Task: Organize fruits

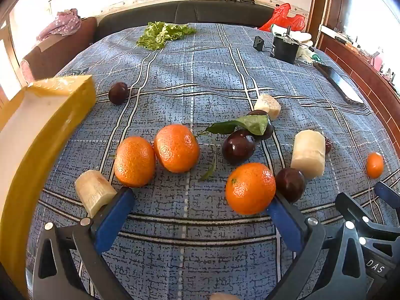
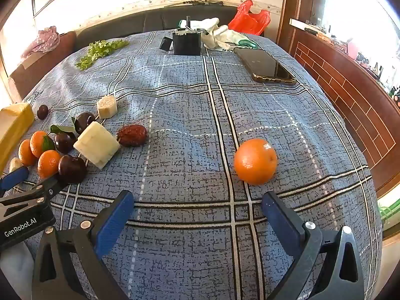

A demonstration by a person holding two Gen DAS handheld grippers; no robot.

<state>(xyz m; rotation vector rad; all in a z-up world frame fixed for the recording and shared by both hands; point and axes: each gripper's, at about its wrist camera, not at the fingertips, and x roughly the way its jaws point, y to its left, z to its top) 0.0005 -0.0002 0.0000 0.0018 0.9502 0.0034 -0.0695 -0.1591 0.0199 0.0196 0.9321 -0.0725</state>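
Several fruits lie on a blue plaid cloth (image 1: 195, 80). In the left wrist view, my left gripper (image 1: 200, 200) is open and empty just before two oranges (image 1: 135, 161) side by side and a third orange (image 1: 250, 187), with dark plums (image 1: 237, 146) and pale sugarcane chunks (image 1: 308, 153) around. A yellow box (image 1: 50, 130) stands at the left. In the right wrist view, my right gripper (image 2: 197, 203) is open and empty, just short of a lone orange (image 2: 255, 161). The fruit cluster (image 2: 65, 147) and a red date (image 2: 132, 135) lie to its left.
A phone (image 2: 266, 66) lies at the far right. A black box (image 2: 187, 41), white gloves (image 2: 215, 33) and a red bag (image 2: 250, 18) sit at the back. Lettuce (image 1: 162, 33) lies at the back left. The left gripper's tip (image 2: 15, 177) shows at the right view's left edge.
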